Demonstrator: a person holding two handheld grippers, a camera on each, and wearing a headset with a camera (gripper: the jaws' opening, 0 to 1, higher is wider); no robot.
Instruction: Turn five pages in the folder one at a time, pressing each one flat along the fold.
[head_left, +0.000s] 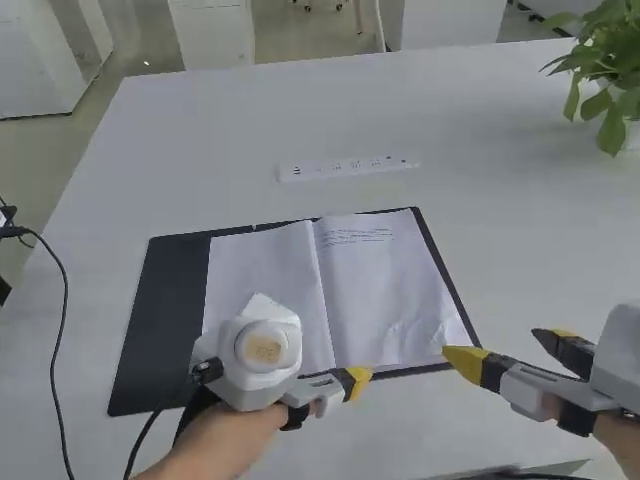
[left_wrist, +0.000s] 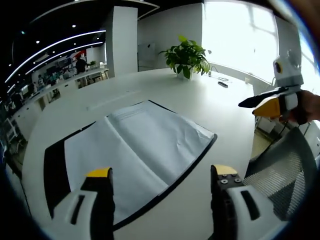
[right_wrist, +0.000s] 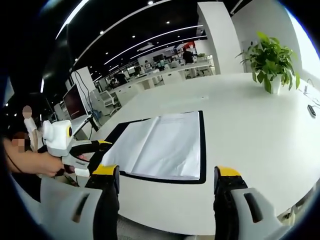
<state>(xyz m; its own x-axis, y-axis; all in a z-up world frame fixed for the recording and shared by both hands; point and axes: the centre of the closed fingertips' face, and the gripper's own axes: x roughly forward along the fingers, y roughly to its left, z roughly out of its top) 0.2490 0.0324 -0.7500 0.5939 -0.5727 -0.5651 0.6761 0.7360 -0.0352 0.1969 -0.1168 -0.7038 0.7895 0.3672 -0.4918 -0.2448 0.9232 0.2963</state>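
Note:
The folder (head_left: 165, 330) lies open on the white table, black cover down, with white pages (head_left: 385, 290) spread on both sides of the fold. My left gripper (head_left: 335, 390) hovers at the folder's near edge, open, with nothing between its yellow-tipped jaws. In its own view the left gripper (left_wrist: 162, 172) looks across the pages (left_wrist: 145, 140). My right gripper (head_left: 510, 348) is open just off the folder's near right corner, apart from the paper. The right gripper view has its gripper (right_wrist: 166, 171) facing the folder (right_wrist: 160, 145), and the left gripper (right_wrist: 92, 150) sits at the left.
A white power strip (head_left: 347, 167) lies beyond the folder. A potted plant (head_left: 605, 70) stands at the far right. A black cable (head_left: 60, 330) runs along the table's left side. A mesh chair back (left_wrist: 285, 170) is near the table edge.

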